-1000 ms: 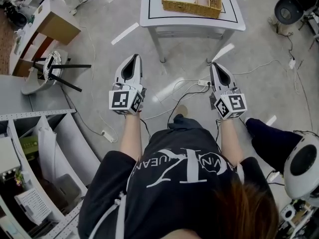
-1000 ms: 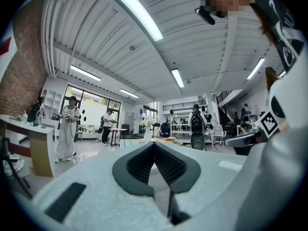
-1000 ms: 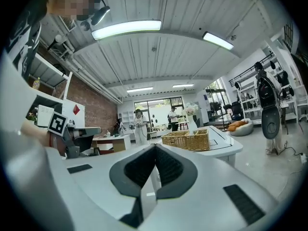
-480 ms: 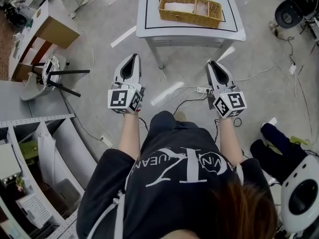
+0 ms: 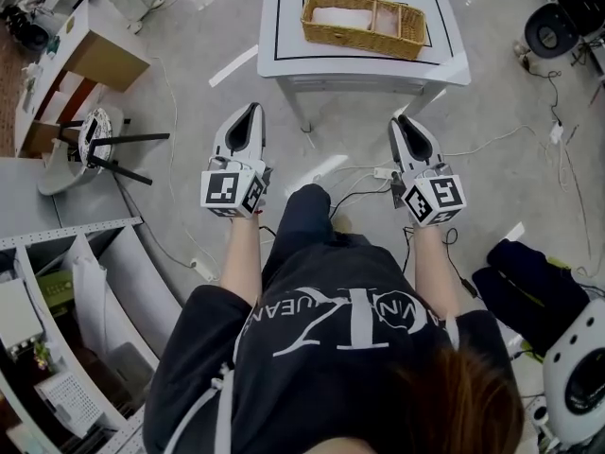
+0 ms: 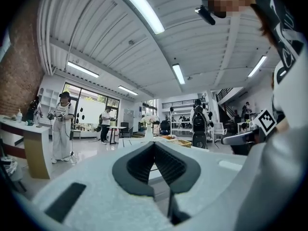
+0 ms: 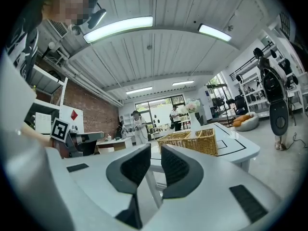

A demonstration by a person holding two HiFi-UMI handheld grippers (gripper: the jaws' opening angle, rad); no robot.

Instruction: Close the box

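Note:
A wicker box [image 5: 364, 15] with an open top stands on a white table [image 5: 284, 26] ahead of me; it also shows in the right gripper view as the wicker box [image 7: 190, 141]. Both grippers point level at the table and stay short of it, over the floor. My left gripper [image 5: 251, 110] is shut, its tips meeting [image 6: 154, 143], and holds nothing. The jaws of my right gripper [image 5: 402, 121] have just been opening. They stand a little apart [image 7: 155, 147] with nothing between them.
A stool [image 5: 104, 135] lies tipped on the floor at the left, with curved shelving [image 5: 57, 282] below it. Cables [image 5: 359, 173] run across the floor under the grippers. A dark bag [image 5: 529, 282] and a round white machine [image 5: 577, 367] sit at the lower right.
Both grippers have moved forward towards the table, which now looms nearer. The right gripper's jaws have gone from shut to a little apart. The left jaws stayed shut.

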